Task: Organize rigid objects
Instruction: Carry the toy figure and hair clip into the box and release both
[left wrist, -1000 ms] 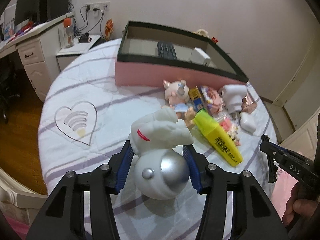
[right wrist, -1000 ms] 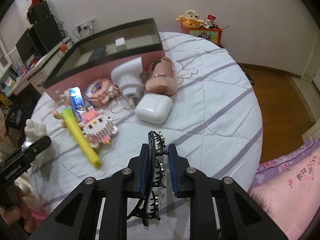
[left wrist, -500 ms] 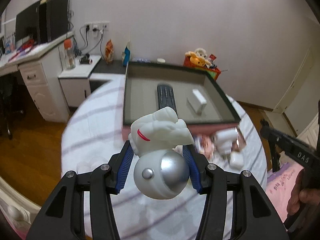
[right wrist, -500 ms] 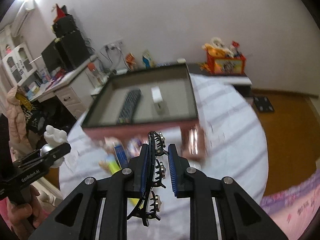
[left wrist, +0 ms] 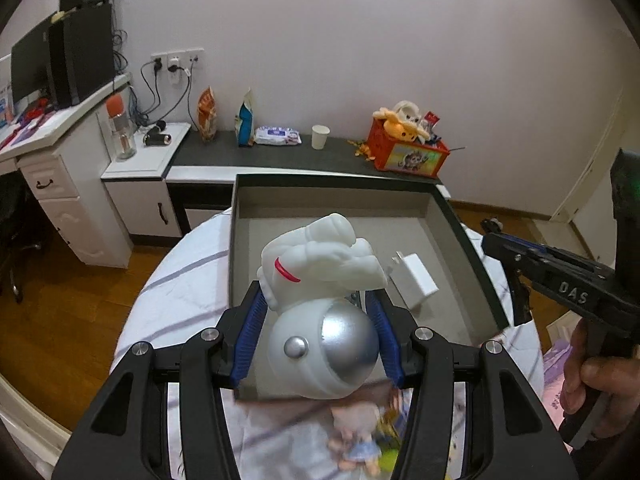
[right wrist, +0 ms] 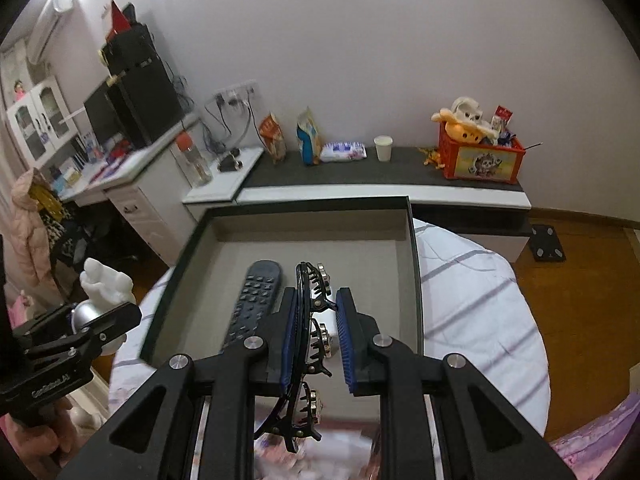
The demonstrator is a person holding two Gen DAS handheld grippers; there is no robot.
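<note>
My left gripper point(left wrist: 316, 304) is shut on a white astronaut figure point(left wrist: 320, 280) with a silver visor and holds it above the near end of the open box point(left wrist: 336, 178), which is grey inside with a black rim. A white charger block point(left wrist: 414, 280) lies in the box. In the right wrist view my right gripper point(right wrist: 316, 300) is shut on a black hair claw clip point(right wrist: 310, 344) with metal studs, over the box point(right wrist: 308, 204) beside a dark remote control point(right wrist: 256, 300). The astronaut point(right wrist: 106, 284) in the left gripper shows at the left.
The box stands on a round table with a white striped cloth point(right wrist: 480, 300). Blurred small toys point(left wrist: 360, 436) lie near its front edge. Behind it run a low dark shelf point(left wrist: 280, 156) with snack bags, a paper cup point(left wrist: 320, 136) and a red toy crate point(left wrist: 408, 152), and a white desk point(left wrist: 60, 160).
Both grippers have risen and moved forward from over the loose toys to over the box. Each still holds its object.
</note>
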